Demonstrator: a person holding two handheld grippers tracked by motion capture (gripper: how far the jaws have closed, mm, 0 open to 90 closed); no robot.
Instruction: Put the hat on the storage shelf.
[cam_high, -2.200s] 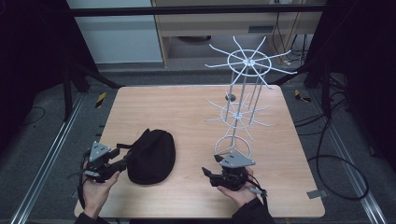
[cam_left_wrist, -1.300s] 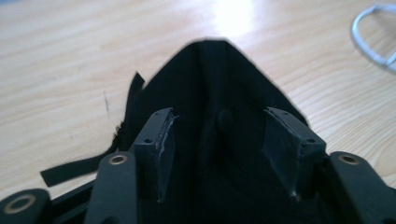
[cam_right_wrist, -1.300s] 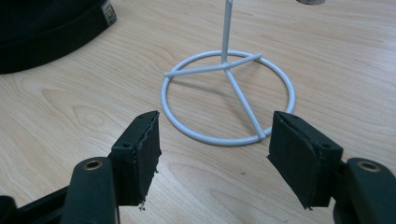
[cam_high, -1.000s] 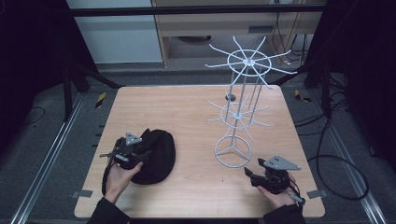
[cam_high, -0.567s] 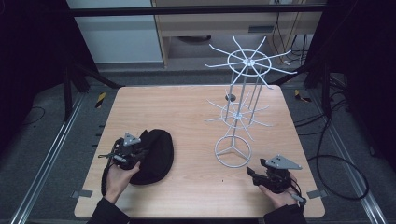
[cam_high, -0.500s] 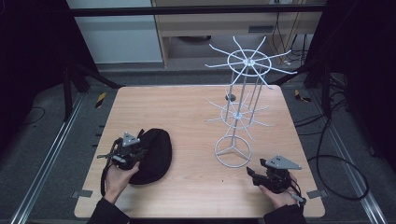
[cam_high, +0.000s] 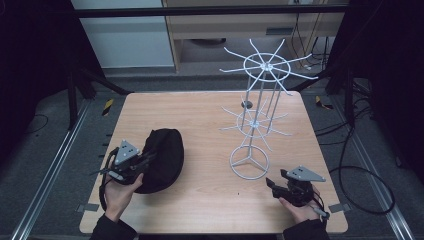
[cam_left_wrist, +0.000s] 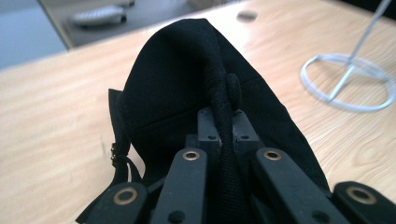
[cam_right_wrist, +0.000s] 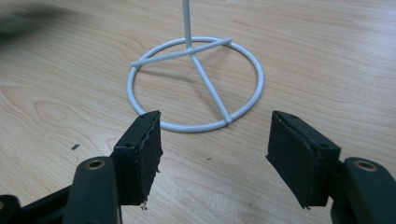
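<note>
High view: fixed overhead cam on the person's side, facing fwd and down; takes in the whole table (cam_high: 200, 115) from afar. Left gripper view: cam rides behind the left gripper (cam_left_wrist: 222, 135), looking along its jaws, v. close to the cap (cam_left_wrist: 187, 84) just ahead; rack (cam_left_wrist: 348, 81) base beyond, to the jaws' right. Right gripper view: cam behind the right gripper (cam_right_wrist: 215, 154), angled down at the tabletop, rack base just ahead of the jaws. All three views share the rack base and tabletop.
</note>
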